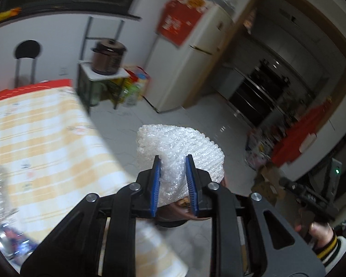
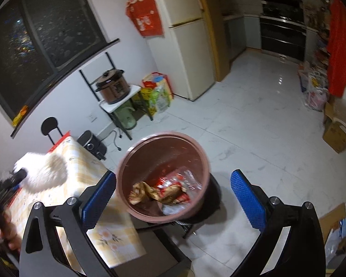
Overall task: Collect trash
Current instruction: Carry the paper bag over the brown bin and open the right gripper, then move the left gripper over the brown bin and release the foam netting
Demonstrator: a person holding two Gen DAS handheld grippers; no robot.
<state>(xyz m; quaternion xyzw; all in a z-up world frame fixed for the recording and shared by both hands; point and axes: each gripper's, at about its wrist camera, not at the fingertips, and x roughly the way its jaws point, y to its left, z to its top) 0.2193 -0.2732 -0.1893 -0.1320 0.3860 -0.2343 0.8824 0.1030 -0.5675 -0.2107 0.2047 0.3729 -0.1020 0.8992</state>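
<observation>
My left gripper (image 1: 173, 159) is shut on a wad of white bubble wrap (image 1: 180, 147) and holds it in the air past the table's edge. The wad also shows blurred in the right wrist view (image 2: 43, 168), over the table at the left. A brown round trash bin (image 2: 163, 175) stands on a black stool beside the table; it holds wrappers and clear plastic (image 2: 166, 191). My right gripper (image 2: 173, 184) is open and empty, its blue pads on either side of the bin in view, above it.
A table with a yellow checked cloth (image 1: 34, 138) is at the left, also in the right wrist view (image 2: 103, 230). A rack with a brown cooker (image 2: 113, 87), a fridge (image 2: 184, 39), cardboard boxes (image 2: 336, 131) and white tiled floor (image 2: 253, 138) lie beyond.
</observation>
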